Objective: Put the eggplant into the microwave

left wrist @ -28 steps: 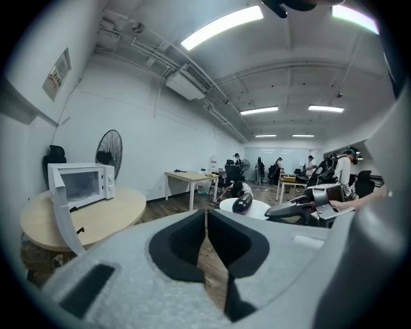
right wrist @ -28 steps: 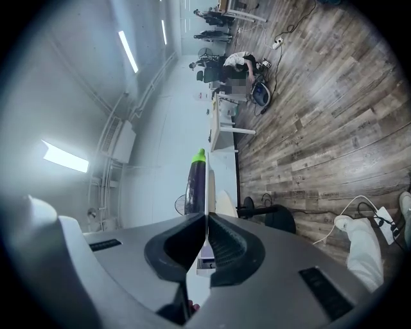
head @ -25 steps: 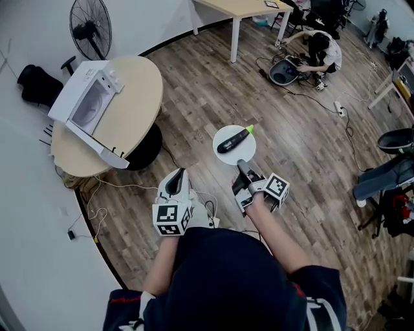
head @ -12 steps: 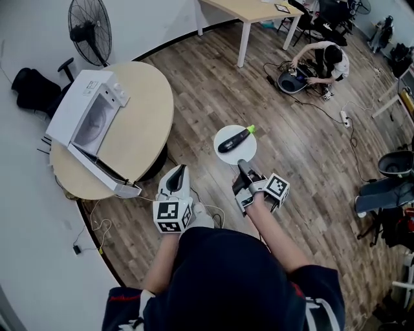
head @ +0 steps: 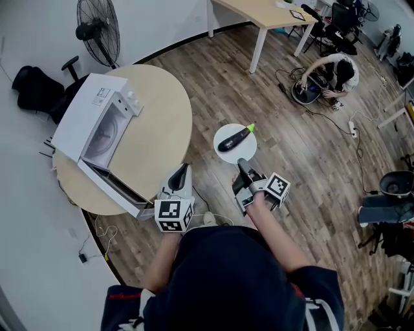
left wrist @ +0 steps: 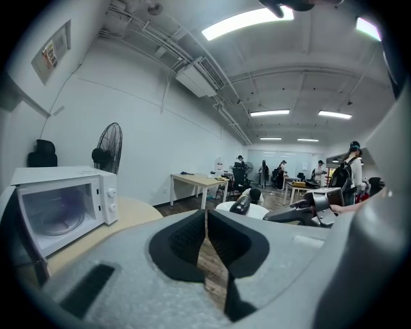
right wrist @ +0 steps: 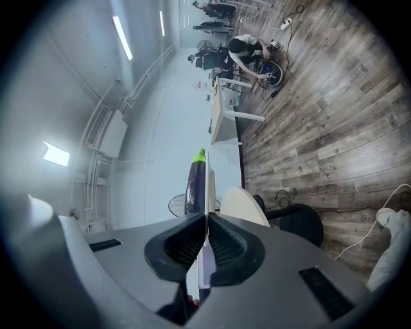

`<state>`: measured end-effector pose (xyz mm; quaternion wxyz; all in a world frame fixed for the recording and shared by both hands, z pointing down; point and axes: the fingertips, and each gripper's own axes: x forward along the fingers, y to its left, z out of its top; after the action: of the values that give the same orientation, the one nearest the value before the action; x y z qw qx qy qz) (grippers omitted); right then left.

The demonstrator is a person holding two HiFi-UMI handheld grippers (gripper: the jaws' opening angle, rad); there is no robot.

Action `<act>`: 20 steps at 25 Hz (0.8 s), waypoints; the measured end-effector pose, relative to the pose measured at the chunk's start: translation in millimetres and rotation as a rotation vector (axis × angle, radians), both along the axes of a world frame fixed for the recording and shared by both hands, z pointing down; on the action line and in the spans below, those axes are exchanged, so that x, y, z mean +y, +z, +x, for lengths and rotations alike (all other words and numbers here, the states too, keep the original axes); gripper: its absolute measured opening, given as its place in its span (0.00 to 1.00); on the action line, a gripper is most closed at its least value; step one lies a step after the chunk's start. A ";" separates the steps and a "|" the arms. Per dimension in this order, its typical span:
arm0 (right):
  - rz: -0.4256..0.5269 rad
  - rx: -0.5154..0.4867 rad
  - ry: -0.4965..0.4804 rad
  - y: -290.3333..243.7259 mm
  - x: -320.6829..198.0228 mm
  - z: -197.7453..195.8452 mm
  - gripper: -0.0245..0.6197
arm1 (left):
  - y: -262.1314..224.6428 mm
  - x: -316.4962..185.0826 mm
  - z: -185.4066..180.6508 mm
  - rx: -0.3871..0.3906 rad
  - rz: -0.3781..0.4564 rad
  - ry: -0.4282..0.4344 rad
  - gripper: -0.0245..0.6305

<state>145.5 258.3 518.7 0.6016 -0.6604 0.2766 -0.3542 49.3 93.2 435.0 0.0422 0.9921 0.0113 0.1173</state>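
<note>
A dark purple eggplant [head: 234, 138] with a green stem lies on a small round white plate [head: 244, 152]. My right gripper [head: 241, 163] is shut on the plate's near rim and holds it level above the floor. In the right gripper view the plate [right wrist: 207, 193] runs edge-on between the pads, with the eggplant [right wrist: 194, 180] beyond. My left gripper [head: 183, 170] is shut and empty, near the round table's edge. The white microwave [head: 97, 123] stands on that table [head: 165, 123] with its door [head: 113, 189] swung open. The left gripper view shows the microwave [left wrist: 61, 202] at left and the eggplant [left wrist: 240, 204] ahead.
A black standing fan [head: 97, 29] is behind the round table. A rectangular table [head: 272, 13] stands at the back. A person [head: 333, 70] crouches over gear and cables on the wood floor at the right. A white cable bundle [head: 210, 218] lies by my feet.
The round table and microwave have come nearer and shifted right in the head view. Both grippers keep their pose, and the plate with the eggplant stays in the right gripper.
</note>
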 end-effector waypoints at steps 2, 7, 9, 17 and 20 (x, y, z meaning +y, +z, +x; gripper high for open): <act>-0.005 -0.006 -0.013 1.8 -16.7 7.3 0.07 | 2.4 -14.5 7.5 -0.003 0.000 -0.010 0.08; -0.026 -0.012 -0.060 5.4 -51.1 26.7 0.07 | 7.2 -37.4 21.8 -0.006 0.000 -0.033 0.08; -0.027 -0.011 -0.083 4.7 -64.8 36.2 0.07 | 8.6 -45.0 27.1 -0.008 -0.002 -0.047 0.08; -0.016 -0.008 -0.242 12.5 -137.1 93.5 0.07 | 19.0 -89.7 57.4 -0.012 0.022 -0.189 0.08; -0.014 -0.015 -0.332 13.0 -170.1 118.0 0.07 | 19.4 -109.7 70.3 -0.006 0.005 -0.286 0.08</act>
<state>263.5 88.2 531.6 0.5324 -0.6069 0.3750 -0.4556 119.7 -16.5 454.4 0.0558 0.9834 -0.1305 0.1130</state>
